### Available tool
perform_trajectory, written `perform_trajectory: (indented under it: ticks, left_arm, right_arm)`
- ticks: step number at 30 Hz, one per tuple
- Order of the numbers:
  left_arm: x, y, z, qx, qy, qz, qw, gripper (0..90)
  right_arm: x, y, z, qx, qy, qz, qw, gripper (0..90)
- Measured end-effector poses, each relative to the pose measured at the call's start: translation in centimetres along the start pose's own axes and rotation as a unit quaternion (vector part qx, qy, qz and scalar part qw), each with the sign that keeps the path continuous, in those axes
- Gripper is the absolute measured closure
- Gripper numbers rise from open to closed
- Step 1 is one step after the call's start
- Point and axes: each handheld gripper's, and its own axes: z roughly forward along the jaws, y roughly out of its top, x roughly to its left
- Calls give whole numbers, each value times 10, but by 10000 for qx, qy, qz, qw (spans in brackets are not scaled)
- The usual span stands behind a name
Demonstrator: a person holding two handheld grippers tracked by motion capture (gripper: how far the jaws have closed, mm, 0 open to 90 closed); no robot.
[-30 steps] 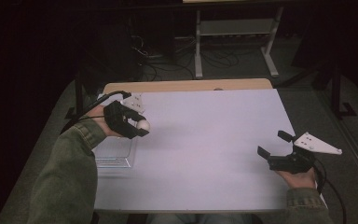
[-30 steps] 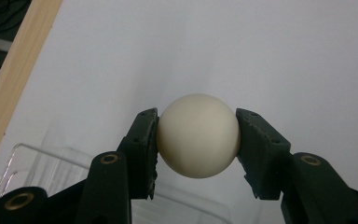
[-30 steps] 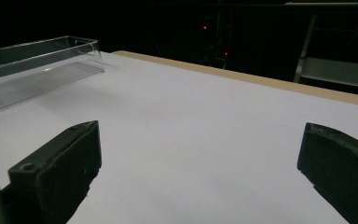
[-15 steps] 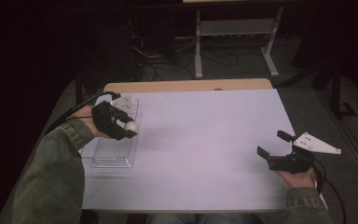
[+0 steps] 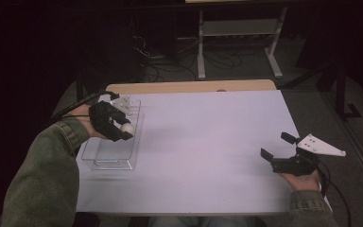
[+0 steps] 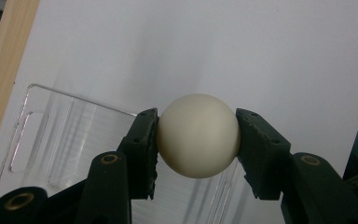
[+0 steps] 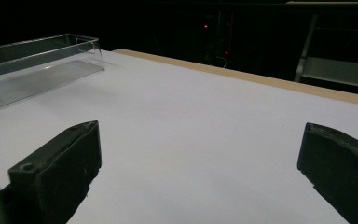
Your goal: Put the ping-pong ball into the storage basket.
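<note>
A cream-white ball (image 6: 198, 135) is clamped between the two black jaws of my left gripper (image 5: 123, 128). That gripper hangs above a clear plastic tray (image 5: 113, 153) at the table's left side; the tray (image 6: 51, 140) lies below the ball in the left gripper view. The same ball (image 5: 126, 127) shows as a small pale spot over the tray's far half. My right gripper (image 5: 278, 147) rests near the table's right front edge, jaws wide apart, nothing between them. From the right gripper view the tray (image 7: 37, 70) sits far off at the upper left.
The table has a white top (image 5: 208, 142) with a wooden strip (image 5: 194, 86) along its far edge. Beyond it stand a metal shelf frame (image 5: 238, 38) and cables on a dark floor. A grey three-cornered plate (image 5: 321, 145) sits on the right gripper.
My left gripper has carried the ball leftward and slightly away, from beside the tray to above it. The right gripper has stayed still.
</note>
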Motion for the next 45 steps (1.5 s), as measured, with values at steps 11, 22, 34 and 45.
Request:
perform_trajectory:
  ticks: [11,22,34,45]
  left_arm:
    - [2,-4,8,336,-119,137,9993,512]
    - [5,-4,6,805,-228,241,9962,512]
    - [11,-13,2,1096,-235,321,9932,512]
    - [9,-9,11,1332,-362,528,9890,512]
  right_arm:
    - [0,0,1,14,6,-4,10000,0]
    - [0,0,1,14,6,1,10000,0]
    - [0,0,1,35,26,8,10000,0]
    - [0,-1,1,48,30,4,10000,0]
